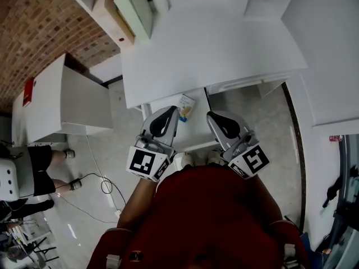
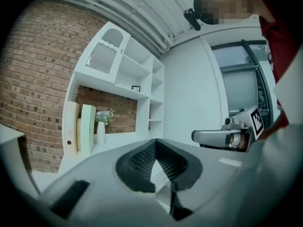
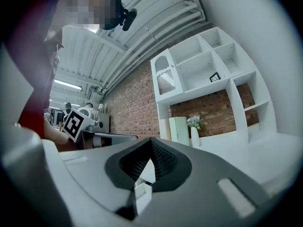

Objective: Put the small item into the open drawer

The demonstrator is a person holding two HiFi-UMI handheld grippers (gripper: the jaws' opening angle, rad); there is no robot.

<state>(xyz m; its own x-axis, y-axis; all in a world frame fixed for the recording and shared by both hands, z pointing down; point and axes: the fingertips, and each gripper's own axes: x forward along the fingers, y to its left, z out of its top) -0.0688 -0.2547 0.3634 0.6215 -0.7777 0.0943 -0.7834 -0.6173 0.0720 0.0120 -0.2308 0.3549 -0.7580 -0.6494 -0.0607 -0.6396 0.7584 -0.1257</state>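
**Desk and drawer.** In the head view, the white desk (image 1: 213,43) fills the 12 o'clock part of the scene. The open drawer (image 1: 194,132) projects from the desk's near edge towards 6 o'clock. The small item (image 1: 185,106), a light-coloured packet, lies inside the drawer at its 12 o'clock end, just beside the desk edge.

**Left gripper.** The left gripper (image 1: 170,115) is held over the 9 o'clock side of the drawer. Its tips point to 12 o'clock, and the small item sits at 1 o'clock of them, very near. Contact cannot be judged from this view. In the left gripper view, the jaws are pressed together with nothing between them.

**Right gripper.** The right gripper (image 1: 213,117) is held at 3 o'clock of the left gripper, over the drawer's 3 o'clock edge. It is clear of the small item. In the right gripper view, its jaws are also pressed together and hold nothing.

**Surroundings.**
- A white shelf unit (image 2: 142,79) with a brick back panel stands at the far side of the desk.
- A white vase (image 2: 100,132) with flowers and an upright pale green board (image 2: 87,126) stand side by side in front of the shelf unit.
- A white cabinet (image 1: 61,102) stands on the floor at 9 o'clock of the desk.
- A cable (image 1: 106,184) loops across the floor at 7 o'clock.
- A second person (image 1: 33,164) is at the 9 o'clock edge of the head view.
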